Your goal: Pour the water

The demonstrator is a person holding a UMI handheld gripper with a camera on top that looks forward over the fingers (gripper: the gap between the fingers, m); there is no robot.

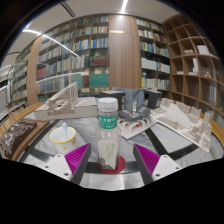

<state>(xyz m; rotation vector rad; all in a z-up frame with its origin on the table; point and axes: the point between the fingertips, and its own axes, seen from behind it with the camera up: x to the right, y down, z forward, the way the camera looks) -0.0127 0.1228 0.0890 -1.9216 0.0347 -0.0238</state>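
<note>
A: On the worktop (175,150), straight ahead at twelve o'clock, a clear bottle (107,125) with a white cap and a green label stands upright between the two pink pads of the hand-held gripper (112,160). I see a gap on each side of it, so I'd call the fingers spread and not yet pressing; the bottle rests on its own base, on what looks like a red coaster (108,160).

B: How would you take it well?

A: My judgement: ease forward until the pads sit level with the label, centre the bottle, then close evenly so it doesn't tip. Grip below the cap, where the body is widest, and lift straight up before any tilting.

B: And where does the water go?

A: Likely the purple cup (64,140) at ten o'clock, near the bottle. I can't tell whether the cap is screwed on; it would need to be off before pouring.

B: Anything in the way?

A: Clutter sits further back at eleven and two o'clock, too small to name. Bookshelves (90,45) fill the background. The path from bottle to cup looks free.
</note>
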